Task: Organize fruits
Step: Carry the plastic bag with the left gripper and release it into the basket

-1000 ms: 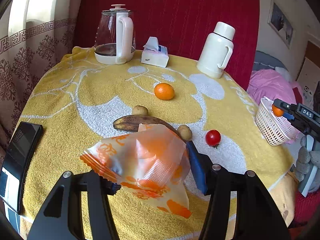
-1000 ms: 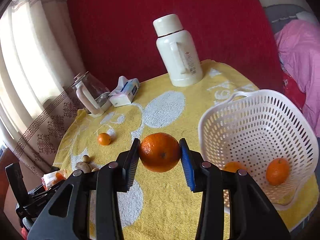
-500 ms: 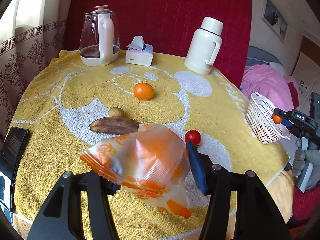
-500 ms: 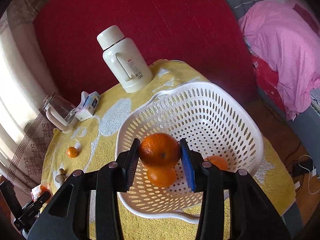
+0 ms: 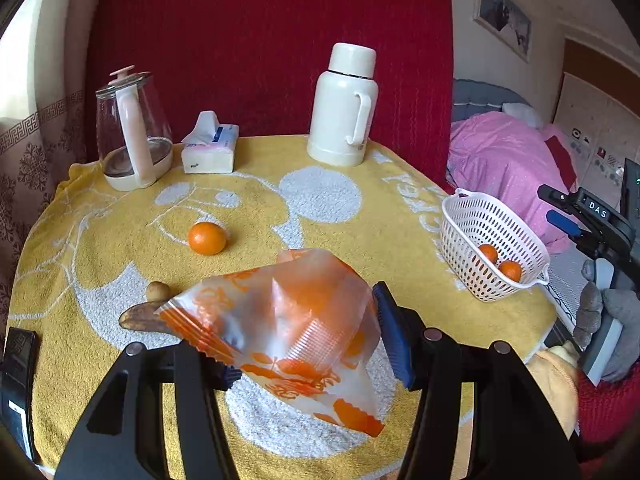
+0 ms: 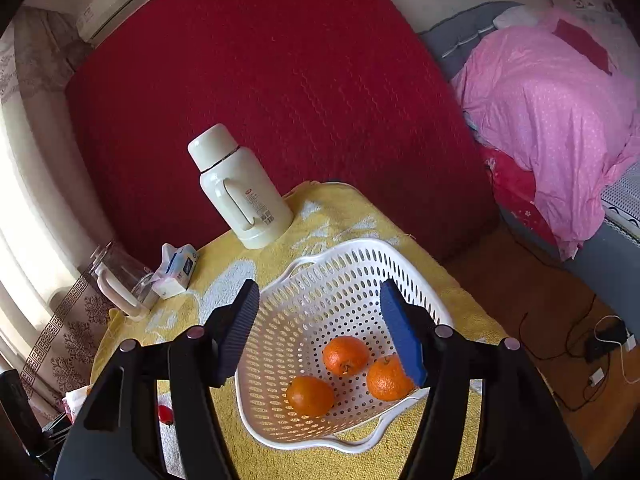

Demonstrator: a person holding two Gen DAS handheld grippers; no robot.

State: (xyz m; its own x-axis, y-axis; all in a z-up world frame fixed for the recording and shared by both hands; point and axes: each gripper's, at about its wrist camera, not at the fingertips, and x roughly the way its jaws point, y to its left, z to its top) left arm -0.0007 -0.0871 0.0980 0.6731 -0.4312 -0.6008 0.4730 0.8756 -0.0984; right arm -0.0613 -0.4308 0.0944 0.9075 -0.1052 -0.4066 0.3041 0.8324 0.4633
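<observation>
Left wrist view: your left gripper (image 5: 304, 344) pinched a crinkly, feather-light orange snack packet (image 5: 280, 320), soft enough to slip. One firm, round tangerine (image 5: 207, 237) sat on the nubby yellow towel (image 5: 120, 216), best taken across its middle. Your right gripper (image 6: 320, 332) was opening, empty, above the perforated plastic basket (image 6: 360, 264) holding three oranges (image 6: 345, 354).
</observation>
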